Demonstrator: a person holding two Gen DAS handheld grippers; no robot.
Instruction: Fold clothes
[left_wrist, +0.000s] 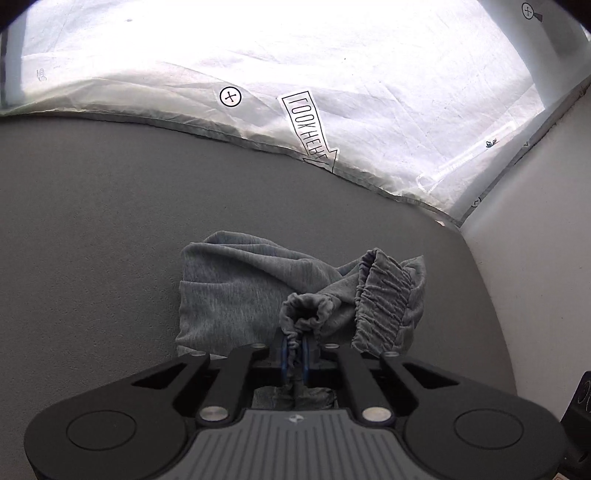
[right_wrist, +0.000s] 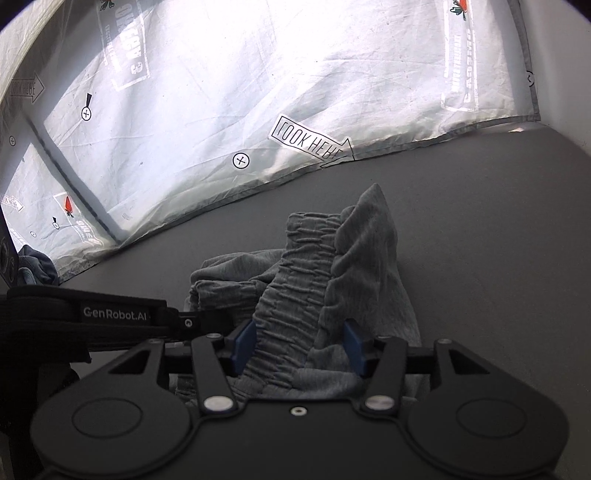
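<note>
Left claw (left_wrist: 294, 350) pinched grey pants' (left_wrist: 236, 291) cuff; right claw (right_wrist: 299, 347), half-open, straddled waistband (right_wrist: 295, 280) w/o clamping, prob. to spread garment on counter (left_wrist: 92, 221).

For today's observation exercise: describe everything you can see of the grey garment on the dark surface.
The grey garment is a heathered knit, crumpled on the dark grey surface. Its gathered elastic waistband stands up. The left gripper is shut on a bunched drawn edge; the right gripper straddles the waistband, pads apart.

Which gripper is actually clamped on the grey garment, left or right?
The left gripper: its blue pads are pinched tight on a gathered cuff of the grey garment. The right gripper stands wide open around the elastic waistband.
</note>
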